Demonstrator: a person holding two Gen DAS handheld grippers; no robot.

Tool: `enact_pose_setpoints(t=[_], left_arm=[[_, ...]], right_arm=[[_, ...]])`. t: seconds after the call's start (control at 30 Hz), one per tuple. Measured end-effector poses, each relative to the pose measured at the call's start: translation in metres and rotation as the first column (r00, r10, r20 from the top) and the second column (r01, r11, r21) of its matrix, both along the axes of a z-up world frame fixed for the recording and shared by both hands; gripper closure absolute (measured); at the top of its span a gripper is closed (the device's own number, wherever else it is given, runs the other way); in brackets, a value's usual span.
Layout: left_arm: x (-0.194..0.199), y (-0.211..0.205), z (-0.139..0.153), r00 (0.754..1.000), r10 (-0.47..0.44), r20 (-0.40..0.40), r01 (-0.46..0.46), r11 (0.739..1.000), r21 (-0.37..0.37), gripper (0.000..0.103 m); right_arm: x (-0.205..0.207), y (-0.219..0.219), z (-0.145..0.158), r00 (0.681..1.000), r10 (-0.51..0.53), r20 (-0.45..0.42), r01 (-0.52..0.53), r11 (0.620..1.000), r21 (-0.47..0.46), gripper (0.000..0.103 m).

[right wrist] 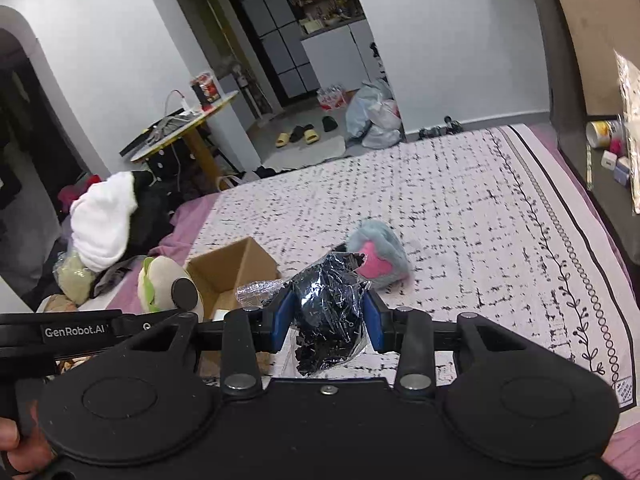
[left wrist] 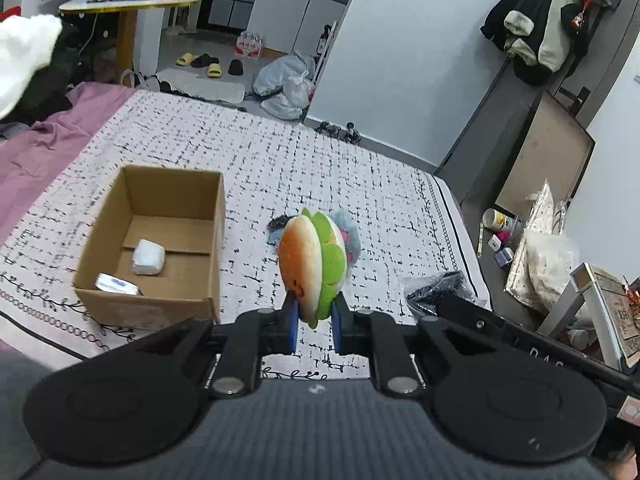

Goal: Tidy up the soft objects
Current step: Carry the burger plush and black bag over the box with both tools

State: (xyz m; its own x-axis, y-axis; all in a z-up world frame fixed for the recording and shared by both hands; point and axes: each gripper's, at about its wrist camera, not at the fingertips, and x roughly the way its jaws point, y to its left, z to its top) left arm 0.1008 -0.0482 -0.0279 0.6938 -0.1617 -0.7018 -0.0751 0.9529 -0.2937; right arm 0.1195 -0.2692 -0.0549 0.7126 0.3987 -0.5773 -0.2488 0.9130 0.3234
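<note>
My left gripper is shut on a plush hamburger with an orange bun and green lettuce, held above the bed. The same hamburger shows at the left of the right wrist view. My right gripper is shut on a black item in a clear plastic bag. An open cardboard box stands on the bed to the left, with two white packets inside. A grey-blue plush with a pink patch lies on the bed beyond both grippers, partly hidden behind the hamburger in the left wrist view.
The patterned bedspread covers the bed, with a purple sheet at the left. A pile of white and black clothes sits off the bed's left. A bedside shelf with jars lies right; slippers and bags are on the floor beyond.
</note>
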Motion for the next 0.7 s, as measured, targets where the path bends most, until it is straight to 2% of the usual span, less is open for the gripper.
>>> enact_pose_setpoints(t=[0.37, 0.7], left_arm=[[-0.013, 0.028, 0.007, 1.0, 0.004, 0.031, -0.004, 1.0, -0.004, 0.088], [-0.001, 0.065, 0.002, 0.999, 0.019, 0.029, -0.019, 1.0, -0.008, 0.088]], right_arm=[[-0.007, 0.026, 0.017, 0.997, 0.047, 0.06, -0.047, 0.999, -0.002, 0.065], [0.006, 0.061, 0.021, 0.993, 0.094, 0.065, -0.092, 0.995, -0.028, 0.065]])
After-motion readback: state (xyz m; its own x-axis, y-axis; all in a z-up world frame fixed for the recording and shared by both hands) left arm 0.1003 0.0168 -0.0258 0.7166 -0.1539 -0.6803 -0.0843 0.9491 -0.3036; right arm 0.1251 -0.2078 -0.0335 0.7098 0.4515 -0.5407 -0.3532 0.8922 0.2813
